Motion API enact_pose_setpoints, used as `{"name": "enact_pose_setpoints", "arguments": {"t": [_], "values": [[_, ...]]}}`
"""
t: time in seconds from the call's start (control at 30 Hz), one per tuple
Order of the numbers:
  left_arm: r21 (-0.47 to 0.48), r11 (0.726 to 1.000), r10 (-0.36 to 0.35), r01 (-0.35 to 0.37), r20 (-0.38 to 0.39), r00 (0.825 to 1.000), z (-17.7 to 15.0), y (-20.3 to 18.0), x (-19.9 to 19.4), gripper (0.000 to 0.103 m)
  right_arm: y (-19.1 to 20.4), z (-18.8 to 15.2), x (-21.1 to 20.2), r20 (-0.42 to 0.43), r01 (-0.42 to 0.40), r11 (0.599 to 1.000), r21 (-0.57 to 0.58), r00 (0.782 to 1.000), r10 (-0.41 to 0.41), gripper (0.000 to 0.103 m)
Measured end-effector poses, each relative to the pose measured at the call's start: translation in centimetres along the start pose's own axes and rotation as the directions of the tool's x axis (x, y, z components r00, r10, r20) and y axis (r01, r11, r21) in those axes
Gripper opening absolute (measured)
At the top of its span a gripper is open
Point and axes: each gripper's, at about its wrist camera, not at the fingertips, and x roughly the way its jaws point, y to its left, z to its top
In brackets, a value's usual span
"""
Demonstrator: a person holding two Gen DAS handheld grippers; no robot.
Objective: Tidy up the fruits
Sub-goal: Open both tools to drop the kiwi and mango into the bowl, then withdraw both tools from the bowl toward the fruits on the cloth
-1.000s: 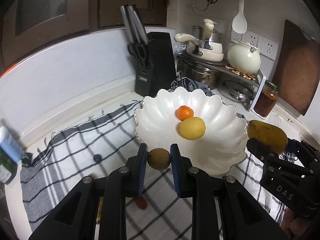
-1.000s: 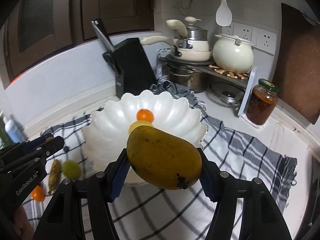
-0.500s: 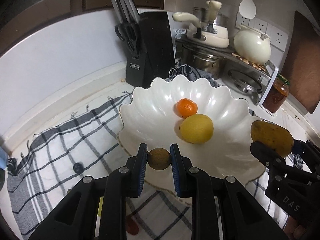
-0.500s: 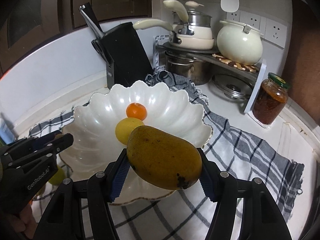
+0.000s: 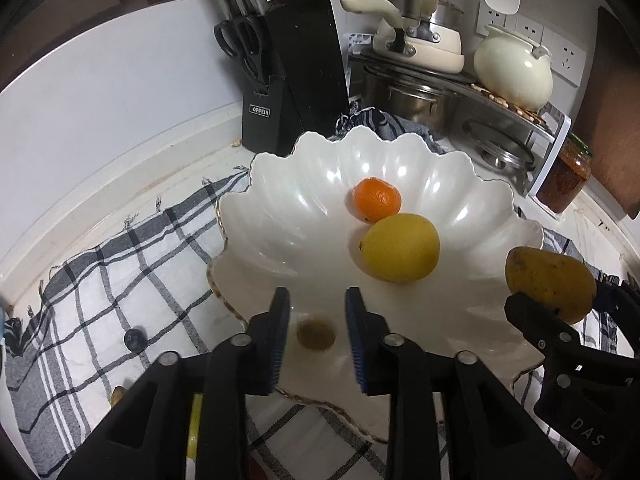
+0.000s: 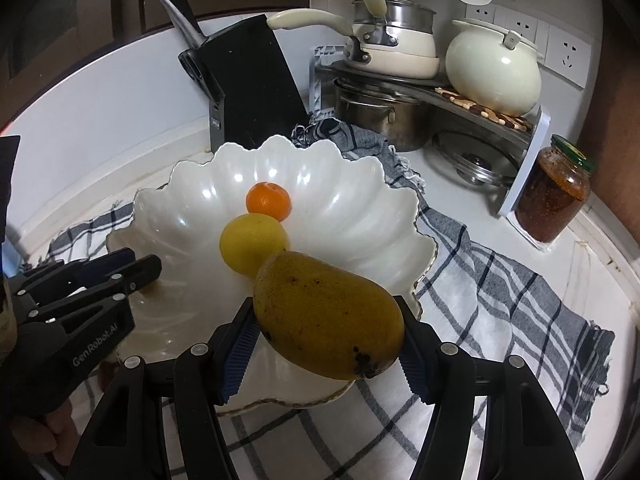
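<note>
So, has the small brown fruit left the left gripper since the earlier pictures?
Yes. The left gripper now stands open, and the small brown fruit, blurred, has dropped between the fingers onto the near part of the white bowl.

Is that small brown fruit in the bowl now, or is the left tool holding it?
In the bowl. The brown fruit, blurred, lies on the white bowl, and the left tool is open with gaps on both sides.

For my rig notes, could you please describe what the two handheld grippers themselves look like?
Both are matte black plastic with angular, open-framed linkages and silver rivets. The left gripper has blue ribbed pads inside its jaws and white "GenRobot.AI" lettering on its side. The right gripper has the same blue ribbed pads; "DAS" is printed on its body. No cables or sleeves are visible.
</note>
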Motion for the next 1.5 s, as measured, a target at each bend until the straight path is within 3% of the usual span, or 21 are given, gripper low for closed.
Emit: {"name": "enact_pose_setpoints", "arguments": {"t": [0.17,0.27,0.37,0.67,1.1,1.5], "values": [[0.000,1.000,0.021,-0.021,0.013,1.000,0.0,0.1,-0.7,0.060,-0.1,0.0,-0.6,0.014,0.022,1.000,0.010,1.000,-0.022,0.072],[-0.001,0.999,0.032,-0.032,0.033,0.999,0.1,0.3,-1.5,0.064,0.1,0.3,-2.1,0.069,0.068,0.998,-0.007,0.995,-0.067,0.086],[-0.006,0.999,0.038,-0.038,0.046,0.998,0.2,0.5,-2.5,0.068,0.2,0.7,-3.8,0.112,0.109,0.994,-0.003,0.988,-0.108,0.090],[-0.019,0.998,0.067,-0.065,0.122,0.990,0.3,1.5,-7.3,0.081,0.9,0.7,-7.3,0.154,0.112,0.994,0.020,0.982,-0.113,0.092],[-0.071,0.991,0.129,-0.117,0.190,0.973,-2.0,5.6,-14.2,0.086,5.3,-0.3,-12.3,0.227,0.053,0.999,0.002,0.972,-0.052,0.092],[-0.133,0.969,0.231,-0.207,0.198,0.953,-6.0,10.9,-18.0,0.086,11.4,-2.5,-13.4,0.248,-0.026,0.995,-0.096,0.968,0.049,0.092]]}}
